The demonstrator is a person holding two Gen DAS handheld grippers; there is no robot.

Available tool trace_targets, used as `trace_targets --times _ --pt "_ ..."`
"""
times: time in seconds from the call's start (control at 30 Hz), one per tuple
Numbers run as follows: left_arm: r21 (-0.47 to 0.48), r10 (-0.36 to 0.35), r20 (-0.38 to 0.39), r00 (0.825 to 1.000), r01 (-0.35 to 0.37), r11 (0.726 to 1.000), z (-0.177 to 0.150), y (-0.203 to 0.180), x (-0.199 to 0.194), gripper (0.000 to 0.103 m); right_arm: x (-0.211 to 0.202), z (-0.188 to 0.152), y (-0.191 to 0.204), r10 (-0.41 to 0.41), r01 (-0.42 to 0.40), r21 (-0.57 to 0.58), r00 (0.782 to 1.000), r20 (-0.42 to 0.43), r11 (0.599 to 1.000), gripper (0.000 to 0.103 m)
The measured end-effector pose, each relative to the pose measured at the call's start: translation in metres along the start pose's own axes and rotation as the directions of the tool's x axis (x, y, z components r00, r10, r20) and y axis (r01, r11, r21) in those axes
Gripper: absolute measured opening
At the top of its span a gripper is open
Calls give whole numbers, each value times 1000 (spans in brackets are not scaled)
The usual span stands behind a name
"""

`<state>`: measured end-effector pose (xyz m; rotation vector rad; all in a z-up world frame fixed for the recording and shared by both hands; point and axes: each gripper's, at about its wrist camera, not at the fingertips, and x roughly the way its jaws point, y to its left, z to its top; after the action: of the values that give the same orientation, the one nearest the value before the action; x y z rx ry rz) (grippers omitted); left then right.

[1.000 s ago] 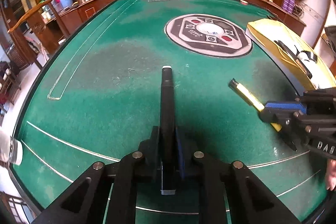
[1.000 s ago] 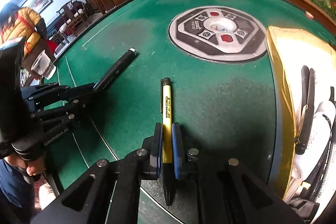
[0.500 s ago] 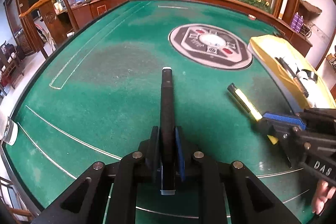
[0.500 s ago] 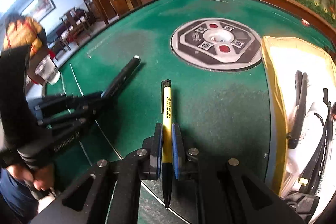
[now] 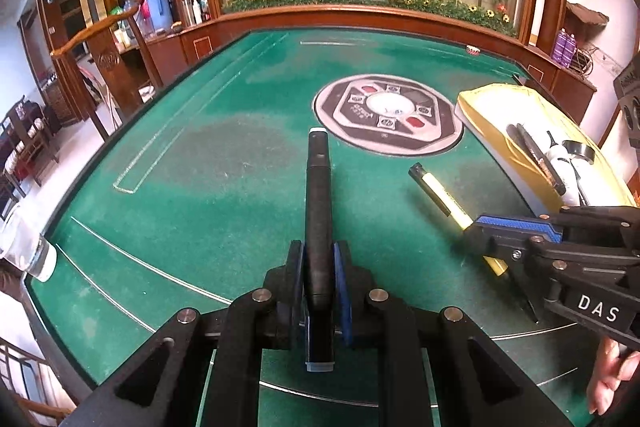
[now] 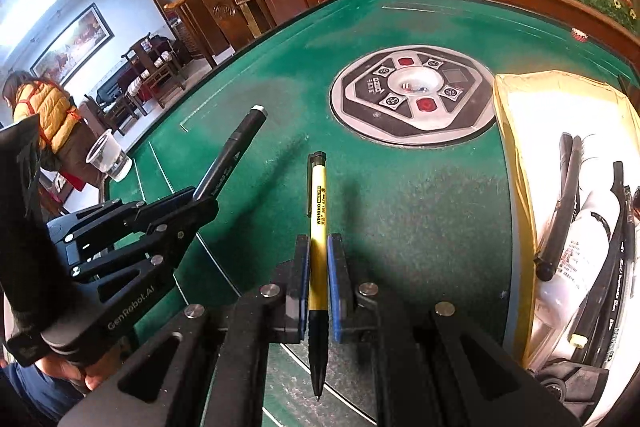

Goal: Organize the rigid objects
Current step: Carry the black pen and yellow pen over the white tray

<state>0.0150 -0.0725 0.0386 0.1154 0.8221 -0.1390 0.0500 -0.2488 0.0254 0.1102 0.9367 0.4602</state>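
Observation:
My left gripper is shut on a black marker and holds it above the green felt table, cap end pointing away. My right gripper is shut on a yellow pen with a black tip toward me. In the left wrist view the right gripper and the yellow pen show at the right. In the right wrist view the left gripper and the marker show at the left. A yellow tray at the right holds several black pens and a white bottle.
A round grey control panel sits in the table's middle. A clear plastic cup stands at the table's left edge. A wooden rail borders the far side. The tray also shows in the left wrist view.
Both grippers have lifted and tilted up a little, each still holding its pen; more of the room behind the table now shows.

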Motion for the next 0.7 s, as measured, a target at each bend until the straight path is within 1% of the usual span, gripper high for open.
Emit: trace_targets --times 0.1,0.43,0.63,0.7 --pt "14 13 13 1000 -14 1000 0 -4 -5 15 -2 1 -1 9 -9 5 1000 5 1000 8" --pt "54 23 49 999 -25 998 8 -19 -22 15 -21 4 -8 43 -45 44 998 47 998 8" --pt "64 -7 47 999 4 998 11 -30 -28 15 -46 4 -26 58 -68 96 992 109 993 8" --pt "67 -30 47 998 27 997 14 -36 -32 15 -56 5 -35 55 -71 119 989 135 990 8"
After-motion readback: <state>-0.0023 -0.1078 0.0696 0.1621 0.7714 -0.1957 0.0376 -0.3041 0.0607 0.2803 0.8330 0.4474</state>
